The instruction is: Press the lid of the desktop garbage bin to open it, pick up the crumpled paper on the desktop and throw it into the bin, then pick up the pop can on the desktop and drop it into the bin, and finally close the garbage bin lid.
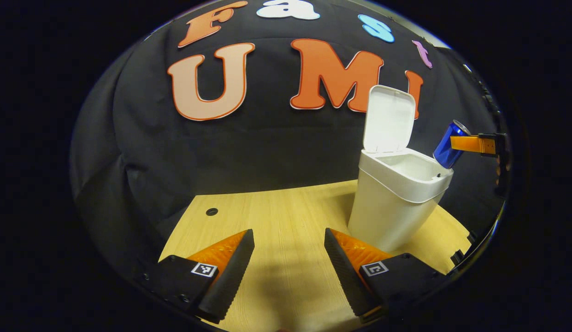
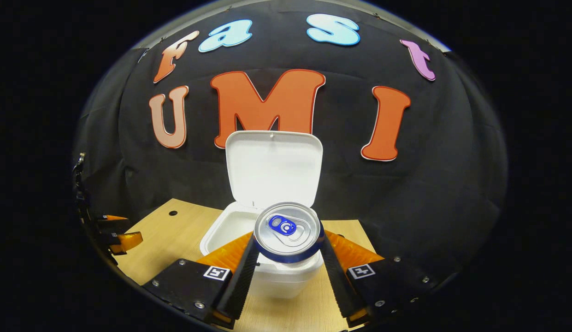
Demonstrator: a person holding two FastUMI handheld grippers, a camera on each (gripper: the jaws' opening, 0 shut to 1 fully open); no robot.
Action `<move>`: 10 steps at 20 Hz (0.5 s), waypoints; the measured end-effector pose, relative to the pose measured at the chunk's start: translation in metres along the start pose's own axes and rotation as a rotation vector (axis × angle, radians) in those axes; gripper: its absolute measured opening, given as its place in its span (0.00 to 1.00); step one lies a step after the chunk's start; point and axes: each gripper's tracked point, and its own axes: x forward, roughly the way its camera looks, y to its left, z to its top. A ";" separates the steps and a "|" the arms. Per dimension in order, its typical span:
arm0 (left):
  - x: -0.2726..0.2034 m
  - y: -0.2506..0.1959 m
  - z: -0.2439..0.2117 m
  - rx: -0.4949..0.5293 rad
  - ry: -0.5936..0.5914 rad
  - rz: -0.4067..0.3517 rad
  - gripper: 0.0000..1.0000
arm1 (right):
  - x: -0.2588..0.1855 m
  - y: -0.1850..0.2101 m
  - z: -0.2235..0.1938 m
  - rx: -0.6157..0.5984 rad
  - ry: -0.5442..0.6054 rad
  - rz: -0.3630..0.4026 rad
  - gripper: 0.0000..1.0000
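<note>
Pop can (image 2: 288,231), blue body with silver top and blue pull tab, clamped between the two fingers of the right gripper (image 2: 289,251); jaws closed onto its sides, one finger on each flank. In the right gripper view the can's top faces the camera and sits directly in front of the open mouth of the garbage bin (image 2: 221,233). In the left gripper view the same pop can (image 1: 448,145) shows tilted, top end up and away from the bin, lower end just above the bin's right rim, held by the right gripper (image 1: 470,144) coming in from the right edge. Garbage bin (image 1: 396,203) white, tall, standing upright on the light wooden desktop (image 1: 286,216) toward its right back part. Lid (image 1: 389,119) raised, hinged at the back, standing near upright against the black cloth wall (image 1: 143,152); its inner face (image 2: 273,167) turned to the right gripper view. Inside of bin pale; contents cannot be made out. Left gripper (image 1: 289,267) low over the desktop, well apart from the bin's left side, jaws wide with nothing between them, bare wood showing in the gap. It appears also at the far left edge of the right gripper view (image 2: 117,233), small. A small dark hole (image 1: 211,211) in the desktop, left back area.
</note>
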 end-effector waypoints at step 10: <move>-0.017 0.027 -0.021 -0.023 0.032 0.121 0.98 | 0.040 0.014 -0.022 -0.022 0.064 0.053 0.78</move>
